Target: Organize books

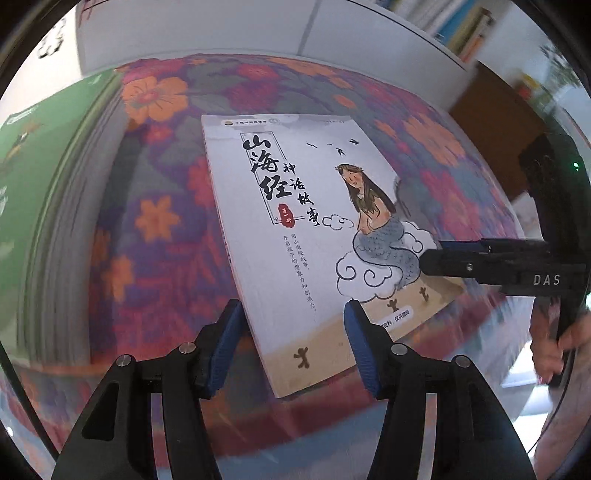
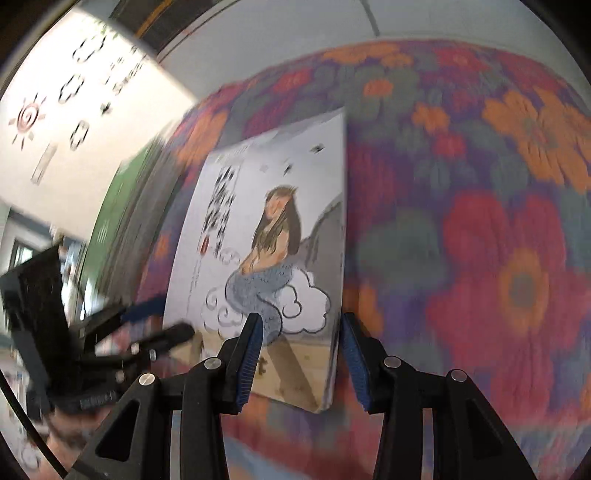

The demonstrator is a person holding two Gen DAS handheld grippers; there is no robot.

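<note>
A white book [image 1: 295,221] with a mermaid drawing and black brush lettering lies face up on the flowered cloth [image 1: 159,221]. My left gripper [image 1: 293,314] hangs over the book's near edge, jaws apart, and the blue pads straddle the lower cover without pressing on it. My right gripper [image 1: 430,254] reaches in from the right, its two fingers apart at the book's right edge. In the right wrist view, which is blurred, the book [image 2: 266,229] has its near right corner between the right gripper's [image 2: 301,321] spread pads. The left gripper [image 2: 177,315] sits at the book's left edge.
A thick green book [image 1: 40,177] lies on the cloth left of the white one. A shelf of upright books [image 1: 454,26] stands at the back right, beside a brown cabinet [image 1: 491,122]. A person's hand [image 1: 554,343] holds the right gripper. A white wall panel [image 1: 221,26] runs behind.
</note>
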